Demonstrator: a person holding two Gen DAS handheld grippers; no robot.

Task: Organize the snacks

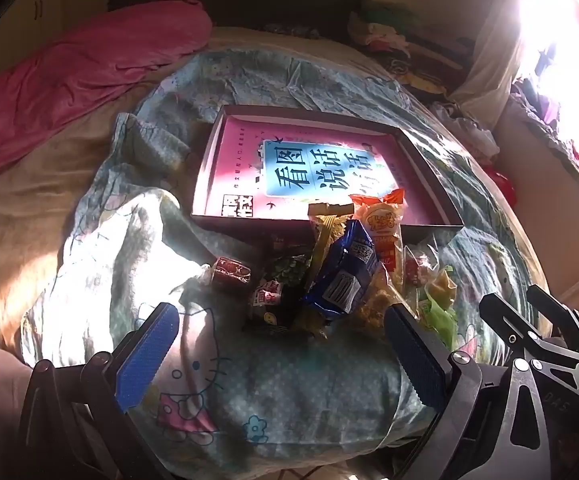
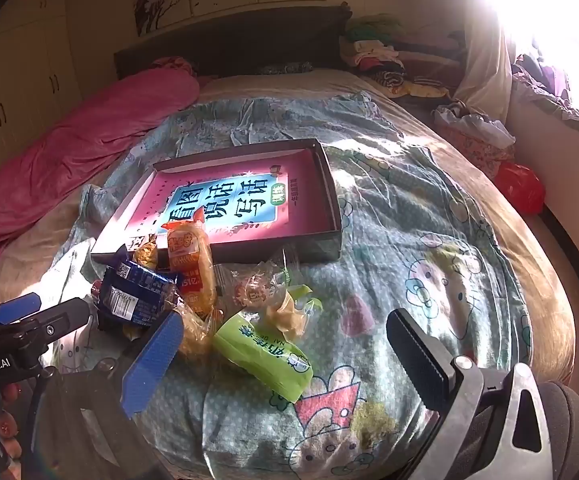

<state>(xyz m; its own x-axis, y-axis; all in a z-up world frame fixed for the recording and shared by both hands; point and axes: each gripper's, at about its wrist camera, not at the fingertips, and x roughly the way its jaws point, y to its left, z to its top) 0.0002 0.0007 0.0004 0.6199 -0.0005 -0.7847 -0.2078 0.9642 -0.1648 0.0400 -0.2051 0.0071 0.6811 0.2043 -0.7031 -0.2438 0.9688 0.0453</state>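
A pile of snacks lies on the bed in front of a shallow dark box (image 1: 425, 148) (image 2: 331, 196) that holds a pink book. The pile has a blue packet (image 1: 343, 276) (image 2: 137, 292), an orange bun packet (image 1: 383, 232) (image 2: 189, 264), a red candy (image 1: 231, 274), a dark packet (image 1: 269, 304) and a green packet (image 2: 265, 356) (image 1: 439, 308). My left gripper (image 1: 279, 340) is open just short of the pile. My right gripper (image 2: 285, 356) is open, with the green packet between its fingers. Neither holds anything.
A Hello Kitty quilt (image 1: 273, 396) (image 2: 429, 264) covers the bed. A pink duvet (image 1: 73, 80) (image 2: 81, 148) lies at the left. Clothes are heaped near the headboard (image 2: 389, 56). A red bag (image 2: 519, 188) sits by the sunlit window wall at the right.
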